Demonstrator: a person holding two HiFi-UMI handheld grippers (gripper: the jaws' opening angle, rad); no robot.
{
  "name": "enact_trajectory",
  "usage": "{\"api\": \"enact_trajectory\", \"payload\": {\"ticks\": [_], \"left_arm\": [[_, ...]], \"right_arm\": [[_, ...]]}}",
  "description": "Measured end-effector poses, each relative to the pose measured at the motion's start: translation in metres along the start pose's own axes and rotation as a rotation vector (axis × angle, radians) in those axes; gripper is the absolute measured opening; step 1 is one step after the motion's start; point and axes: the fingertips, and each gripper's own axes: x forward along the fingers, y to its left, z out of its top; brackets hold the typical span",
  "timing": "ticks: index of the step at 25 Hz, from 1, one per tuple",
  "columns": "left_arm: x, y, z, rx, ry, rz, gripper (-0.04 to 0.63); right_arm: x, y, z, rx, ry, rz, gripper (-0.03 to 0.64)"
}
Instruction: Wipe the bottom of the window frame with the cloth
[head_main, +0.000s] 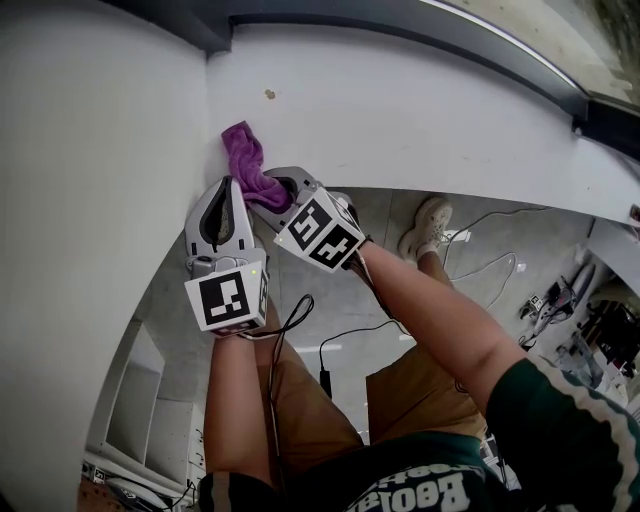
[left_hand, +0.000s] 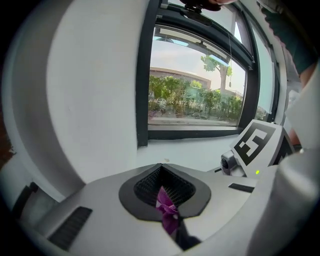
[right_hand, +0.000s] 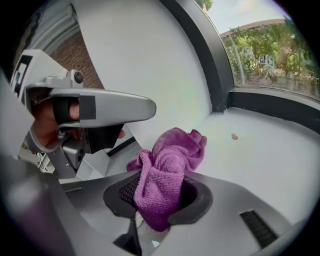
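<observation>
Meanwhile, a purple microfibre cloth (head_main: 248, 158) is sitting bunched at the left end of the white window sill (head_main: 420, 110), close against the corner where the sill is meeting the side wall (head_main: 100, 150). The likely risk is a tug-of-war. With both grippers gripping the same cloth, pulling them apart could be yanking the thin corner free. The bunched wad could also be skating over the sill and missing the small brown speck (head_main: 269, 95) lying further along. The right gripper (right_hand: 152, 200) is clamping the thick middle of the wad, its jaws parted only by the fabric. The left gripper (left_hand: 167, 197), just beside it, is pinching a small scrap of the cloth between nearly closed jaws. Beyond, the dark window frame (left_hand: 195, 134) is running along the back of the sill.
</observation>
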Motion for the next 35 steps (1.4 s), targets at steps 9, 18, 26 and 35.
{"api": "enact_trajectory", "payload": {"ticks": [9,18,26,35], "left_arm": [[0.014,-0.003,0.011,-0.023,-0.024,-0.013,0.006],[0.038,-0.004,0.038,-0.006,-0.054,-0.027,0.006],[0.055,-0.002,0.060,0.020,-0.069,-0.030,0.006],[0.067,-0.010,0.073,0.057,-0.081,-0.038,0.006]], "right_arm": [[-0.003,-0.034,0.019,0.026,-0.021,-0.052,0.127],[-0.011,-0.078,0.045,0.024,-0.056,-0.111,0.127],[-0.018,-0.108,0.068,0.021,-0.087,-0.156,0.127],[-0.021,-0.129,0.063,0.021,-0.054,-0.204,0.127]]}}
